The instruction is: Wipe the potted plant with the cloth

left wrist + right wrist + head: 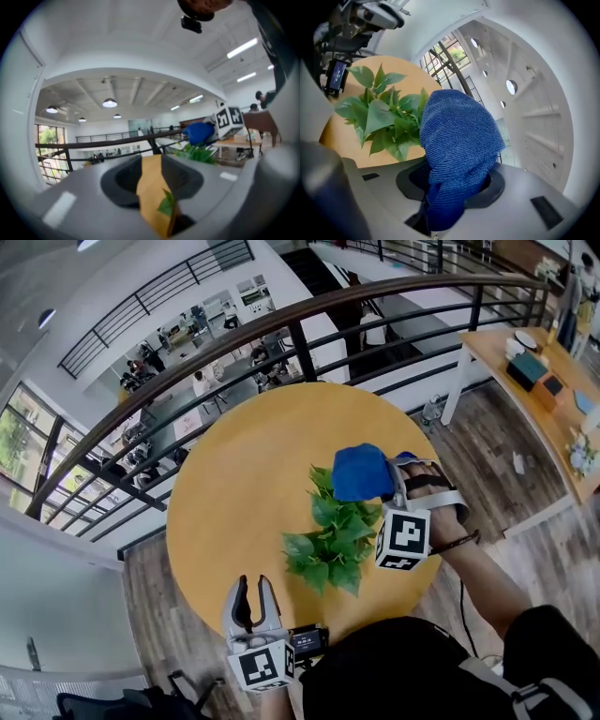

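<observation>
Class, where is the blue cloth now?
In the head view, the blue cloth is clamped in the right tool, at the far side of the potted plant.

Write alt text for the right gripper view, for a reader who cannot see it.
The right gripper has its jaws clamped on a bunched blue cloth that fills the centre. Just left of it, a leafy green plant stands on a round yellow table; whether cloth and leaves touch cannot be told.
</observation>
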Available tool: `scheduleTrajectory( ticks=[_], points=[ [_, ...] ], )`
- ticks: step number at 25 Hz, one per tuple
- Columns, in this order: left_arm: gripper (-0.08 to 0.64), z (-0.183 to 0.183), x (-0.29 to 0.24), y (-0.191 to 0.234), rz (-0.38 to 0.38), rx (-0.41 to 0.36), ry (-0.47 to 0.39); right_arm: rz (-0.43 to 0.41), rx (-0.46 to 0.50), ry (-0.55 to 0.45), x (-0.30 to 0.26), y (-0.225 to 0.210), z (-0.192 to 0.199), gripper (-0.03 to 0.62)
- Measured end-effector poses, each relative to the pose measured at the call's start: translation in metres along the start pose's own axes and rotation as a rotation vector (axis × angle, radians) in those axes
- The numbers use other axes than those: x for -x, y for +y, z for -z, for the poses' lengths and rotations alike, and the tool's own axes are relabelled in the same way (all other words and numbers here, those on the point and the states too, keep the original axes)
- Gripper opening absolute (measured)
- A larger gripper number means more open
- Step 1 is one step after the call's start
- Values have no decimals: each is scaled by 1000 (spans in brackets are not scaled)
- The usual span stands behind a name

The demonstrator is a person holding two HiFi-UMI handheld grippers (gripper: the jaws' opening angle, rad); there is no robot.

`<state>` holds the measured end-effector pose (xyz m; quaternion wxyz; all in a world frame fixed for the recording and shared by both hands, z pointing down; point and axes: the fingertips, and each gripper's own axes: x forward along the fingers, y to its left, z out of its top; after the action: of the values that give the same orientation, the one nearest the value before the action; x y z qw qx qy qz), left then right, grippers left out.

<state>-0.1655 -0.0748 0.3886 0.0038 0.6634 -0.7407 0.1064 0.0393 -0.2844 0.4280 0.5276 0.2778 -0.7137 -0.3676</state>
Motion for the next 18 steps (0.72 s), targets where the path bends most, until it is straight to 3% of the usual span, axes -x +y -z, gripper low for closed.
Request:
scheduleTrajectory(
  ticks=[4,18],
  points=[
    [126,3,-2,1,4,3,6,-53,0,13,-2,42,10,166],
    [126,9,-5,-5,26,2,14,-179,-108,106,-15,107,47,166]
  ],
)
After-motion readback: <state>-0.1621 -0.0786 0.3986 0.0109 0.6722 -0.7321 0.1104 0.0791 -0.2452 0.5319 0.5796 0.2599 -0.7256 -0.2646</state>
